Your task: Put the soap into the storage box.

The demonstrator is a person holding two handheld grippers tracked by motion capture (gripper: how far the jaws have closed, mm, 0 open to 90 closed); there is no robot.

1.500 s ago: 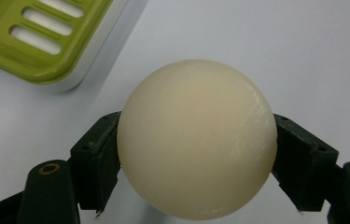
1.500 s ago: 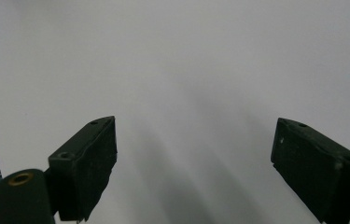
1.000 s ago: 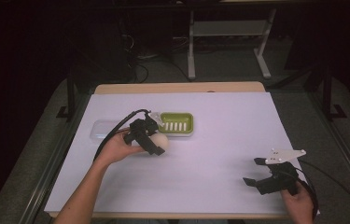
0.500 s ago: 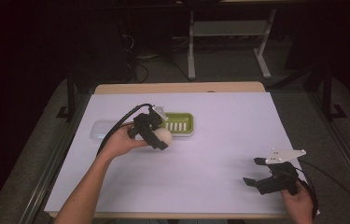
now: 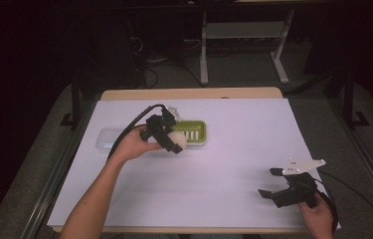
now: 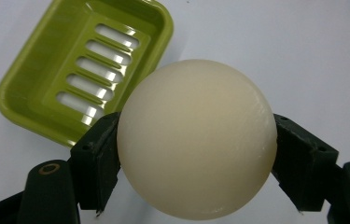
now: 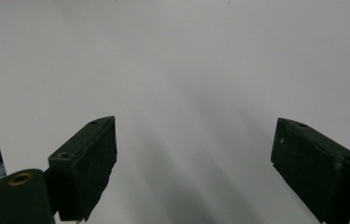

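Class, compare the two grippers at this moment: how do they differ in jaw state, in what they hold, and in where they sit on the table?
The left gripper has its jaws shut on a cream ball; the right gripper has its jaws wide apart with nothing between them. The left gripper is beside the green slotted tray at the table's middle left; the right gripper is near the front right corner, over bare white surface. Both have black jaws and are hand-held.

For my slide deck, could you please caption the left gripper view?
Left gripper clamps a cream ball above the slotted green soap dish.
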